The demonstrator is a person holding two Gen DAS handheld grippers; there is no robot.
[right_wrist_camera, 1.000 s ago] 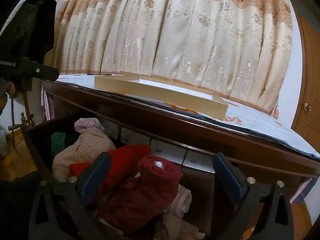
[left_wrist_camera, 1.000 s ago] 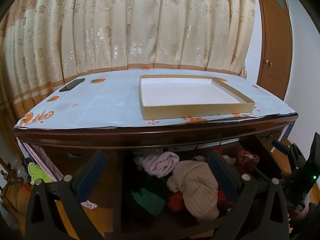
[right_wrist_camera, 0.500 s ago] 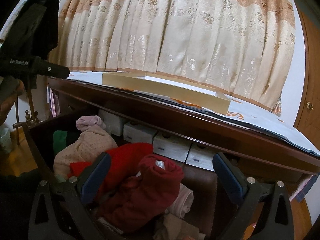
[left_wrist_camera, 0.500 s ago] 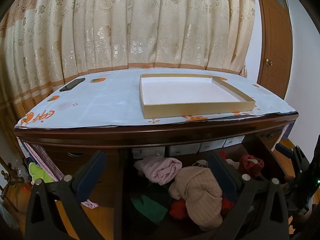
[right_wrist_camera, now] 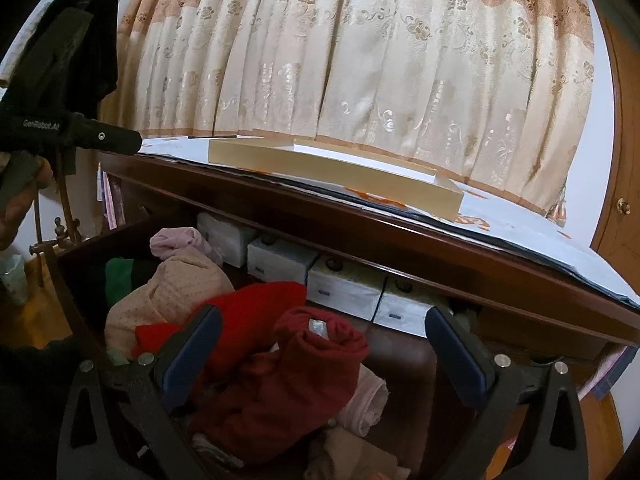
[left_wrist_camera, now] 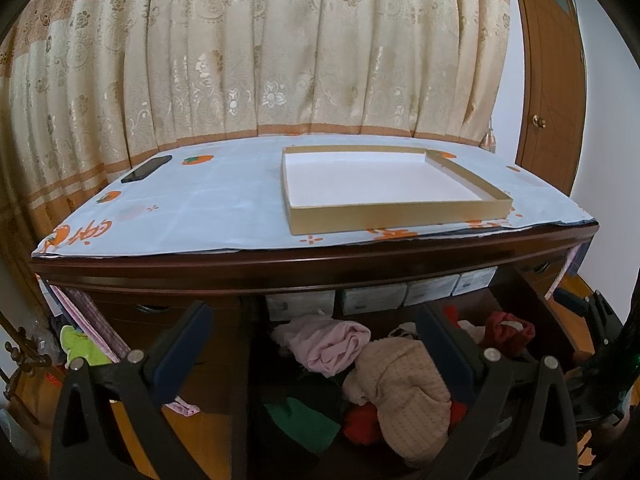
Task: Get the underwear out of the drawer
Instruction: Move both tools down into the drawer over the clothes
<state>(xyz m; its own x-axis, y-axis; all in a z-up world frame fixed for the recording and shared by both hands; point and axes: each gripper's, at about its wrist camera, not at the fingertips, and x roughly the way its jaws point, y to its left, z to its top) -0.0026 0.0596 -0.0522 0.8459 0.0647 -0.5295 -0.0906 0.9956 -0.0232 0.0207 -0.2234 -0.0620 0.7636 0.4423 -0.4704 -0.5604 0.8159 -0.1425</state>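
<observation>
Here, open drawer (right_wrist_camera: 400,360) under desk (left_wrist_camera: 280,258) holds soft, light rolled underwear | dark-red roll (right_wrist_camera: 316,344) nearest; pinch its top fold | left hand-held gripper (left_wrist_camera: 316,354), right hand-held gripper (right_wrist_camera: 324,354): both spread wide, empty

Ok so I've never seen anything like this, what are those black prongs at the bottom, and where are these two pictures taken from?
Each picture comes from a camera on a hand-held gripper, looking along its two fingers. The prongs are those fingers. The left gripper and right gripper are both open, holding nothing, over an open drawer of bundled clothes: a dark red roll, a beige bundle, a pink one. Above, the dresser top carries a shallow gold tray and a phone.
</observation>
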